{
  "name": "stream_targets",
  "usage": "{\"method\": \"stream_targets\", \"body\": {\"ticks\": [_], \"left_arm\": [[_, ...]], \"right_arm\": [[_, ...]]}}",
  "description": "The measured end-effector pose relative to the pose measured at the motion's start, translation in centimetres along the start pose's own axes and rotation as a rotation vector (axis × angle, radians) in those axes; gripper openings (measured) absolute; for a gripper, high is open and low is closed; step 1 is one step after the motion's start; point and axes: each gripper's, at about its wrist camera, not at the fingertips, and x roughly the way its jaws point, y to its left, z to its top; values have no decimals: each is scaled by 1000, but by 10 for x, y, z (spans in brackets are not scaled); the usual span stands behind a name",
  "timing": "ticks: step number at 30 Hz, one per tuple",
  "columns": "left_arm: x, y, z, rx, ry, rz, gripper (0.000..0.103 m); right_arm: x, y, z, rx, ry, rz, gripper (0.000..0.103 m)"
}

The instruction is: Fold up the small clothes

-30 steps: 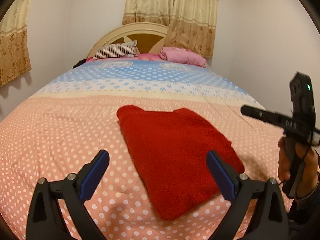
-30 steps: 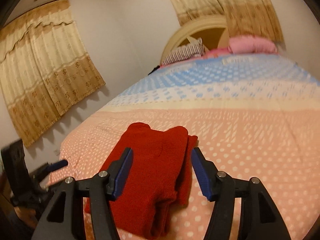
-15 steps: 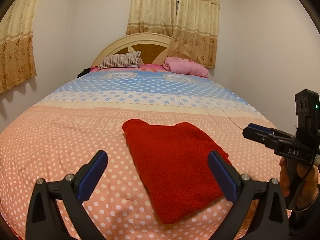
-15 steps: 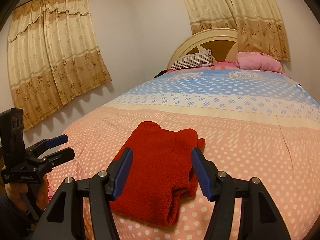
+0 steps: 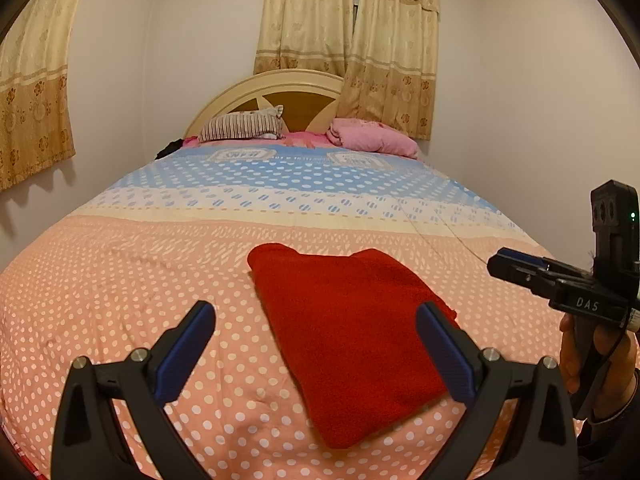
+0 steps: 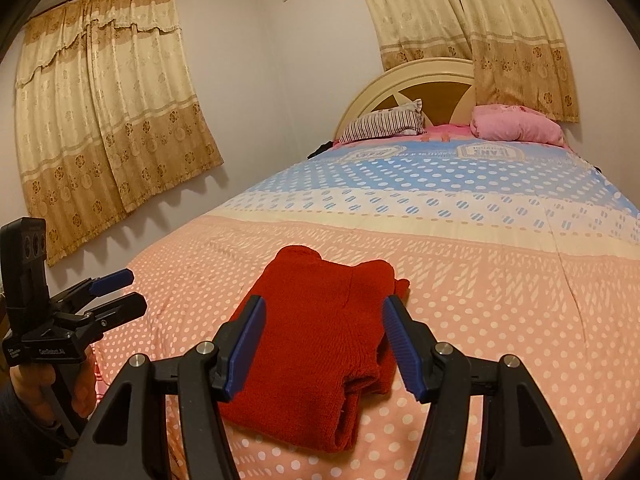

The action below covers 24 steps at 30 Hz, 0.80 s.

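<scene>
A red knitted garment (image 5: 344, 328) lies folded flat on the polka-dot bedspread (image 5: 120, 288); it also shows in the right wrist view (image 6: 316, 340), with stacked layers at its near edge. My left gripper (image 5: 316, 344) is open and empty, held back above the bed's near edge. My right gripper (image 6: 324, 340) is open and empty, held back from the garment. Each gripper shows in the other's view, the right (image 5: 560, 280) and the left (image 6: 100, 296), both off the cloth.
A striped pillow (image 5: 244, 126) and a pink pillow (image 5: 372, 138) lie by the headboard (image 5: 280, 92). Curtains (image 6: 104, 120) hang on the left wall and behind the headboard. The bed's left edge (image 6: 132, 280) is near the left gripper.
Both grippers have pulled back and tilted up from the garment, so more of the room shows. The garment has not moved.
</scene>
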Motion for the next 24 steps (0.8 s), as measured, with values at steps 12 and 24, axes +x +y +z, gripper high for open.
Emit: {"method": "stream_targets", "body": {"ticks": [12, 24], "left_arm": [[0, -4, 0, 6, 8, -4, 103], [2, -6, 0, 19, 16, -9, 103]], "right_arm": [[1, 2, 0, -1, 4, 3, 62], [-1, 8, -1, -16, -3, 5, 62]]}}
